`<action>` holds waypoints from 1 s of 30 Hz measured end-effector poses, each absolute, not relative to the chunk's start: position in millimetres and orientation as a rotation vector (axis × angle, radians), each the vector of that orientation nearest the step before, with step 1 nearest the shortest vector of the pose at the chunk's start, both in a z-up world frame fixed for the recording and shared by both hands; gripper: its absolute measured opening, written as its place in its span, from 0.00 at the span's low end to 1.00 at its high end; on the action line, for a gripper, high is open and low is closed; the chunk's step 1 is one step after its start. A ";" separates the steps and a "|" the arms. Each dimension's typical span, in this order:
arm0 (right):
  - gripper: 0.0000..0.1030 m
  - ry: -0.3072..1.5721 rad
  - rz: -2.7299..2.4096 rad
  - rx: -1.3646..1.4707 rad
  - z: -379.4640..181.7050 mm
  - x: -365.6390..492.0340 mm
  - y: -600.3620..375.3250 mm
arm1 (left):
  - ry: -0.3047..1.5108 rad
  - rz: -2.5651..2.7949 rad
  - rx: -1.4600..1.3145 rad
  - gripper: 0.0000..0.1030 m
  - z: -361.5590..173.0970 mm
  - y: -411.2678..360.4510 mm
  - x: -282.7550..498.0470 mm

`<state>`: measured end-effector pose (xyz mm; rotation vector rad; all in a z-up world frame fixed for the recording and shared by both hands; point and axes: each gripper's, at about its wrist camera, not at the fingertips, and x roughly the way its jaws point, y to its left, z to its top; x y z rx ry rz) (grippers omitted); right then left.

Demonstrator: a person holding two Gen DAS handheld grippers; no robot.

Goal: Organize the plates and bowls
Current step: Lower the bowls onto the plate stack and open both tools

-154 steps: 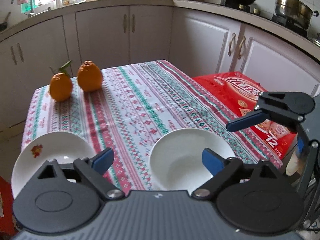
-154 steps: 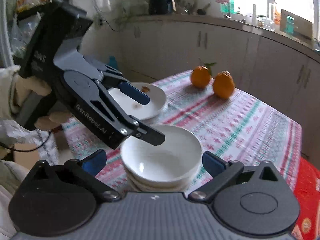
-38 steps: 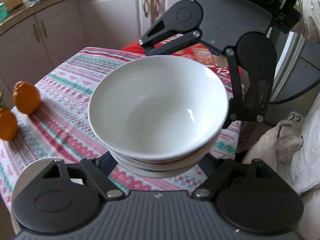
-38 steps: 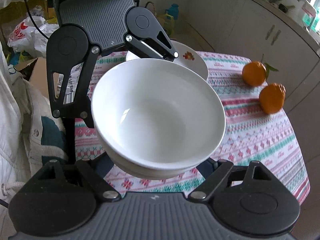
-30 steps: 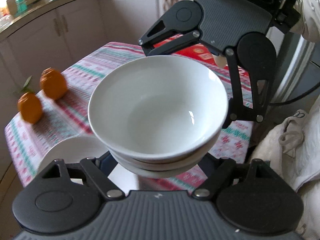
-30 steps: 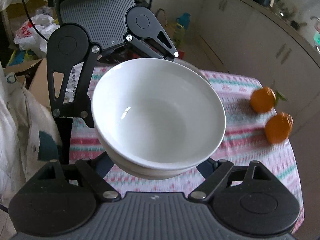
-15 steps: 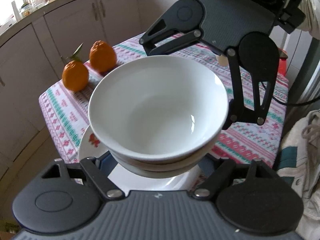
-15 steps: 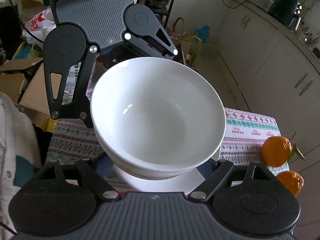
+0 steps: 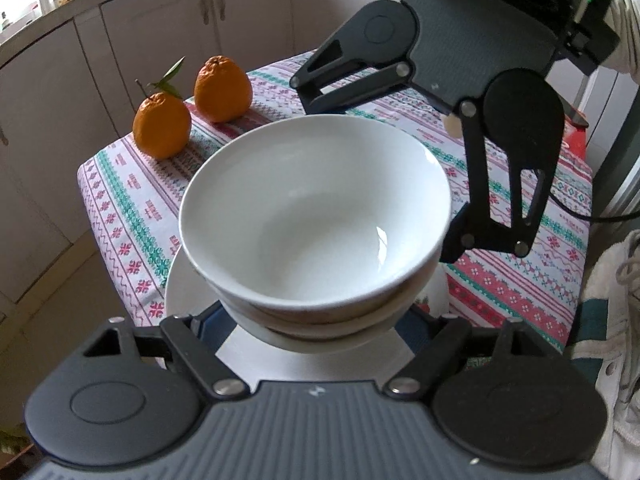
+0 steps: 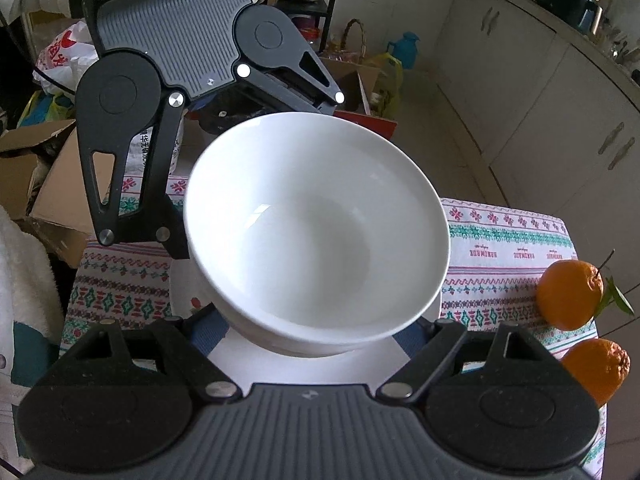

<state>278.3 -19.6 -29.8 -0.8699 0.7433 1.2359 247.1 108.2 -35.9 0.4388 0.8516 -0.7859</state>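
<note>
You had the table (image 9: pixel 120 216), under its patterned cloth, spread out below both tools, running away ahead of your left gripper (image 9: pixel 316 320) and off to the right of your right gripper (image 10: pixel 312 332). On it, directly beneath the two tools, lay the white plate (image 9: pixel 180 292), with a small red print showing at its edge.

Above that plate you carried the stack of white bowls (image 9: pixel 316 216) between the two tools, which faced each other across it. Your left gripper was clamped on the near side of the stack, its blue pads pressed against the lower bowls just under the top rim. Your right gripper gripped the opposite side the same way, its fingers reaching around the stack from beyond. Whether the bottom bowl touched the plate, I could not tell.

Two oranges (image 9: pixel 162 126) sat together at the far corner of the table, ahead and to the left of your left gripper, and to the right of your right gripper, well apart from the plate.
</note>
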 end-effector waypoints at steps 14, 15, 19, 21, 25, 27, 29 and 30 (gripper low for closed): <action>0.87 0.787 1.238 -0.840 -34.0 285.6 -16.7 | 0.867 -0.786 0.396 0.82 -43.4 116.8 253.8; 0.87 0.789 1.239 -0.838 -33.6 286.0 -17.1 | 0.866 -0.788 0.393 0.82 -43.7 117.3 254.4; 0.87 0.780 1.238 -0.844 -35.8 288.3 -17.3 | 0.856 -0.782 0.398 0.82 -44.6 116.9 252.6; 0.87 0.770 1.233 -0.849 -36.6 285.9 -17.6 | 0.849 -0.770 0.409 0.82 -44.7 114.7 249.5; 0.97 0.782 1.234 -0.803 -35.1 286.9 -19.9 | 0.837 -0.746 0.405 0.85 -45.6 115.2 245.8; 1.00 0.771 1.224 -0.784 -33.0 286.0 -22.0 | 0.821 -0.711 0.412 0.92 -45.3 115.2 241.7; 1.00 0.760 1.199 -0.802 -33.0 281.8 -25.2 | 0.810 -0.676 0.412 0.92 -44.5 116.9 237.1; 1.00 0.754 1.183 -0.809 -32.8 278.8 -27.7 | 0.807 -0.656 0.409 0.92 -43.5 118.3 233.8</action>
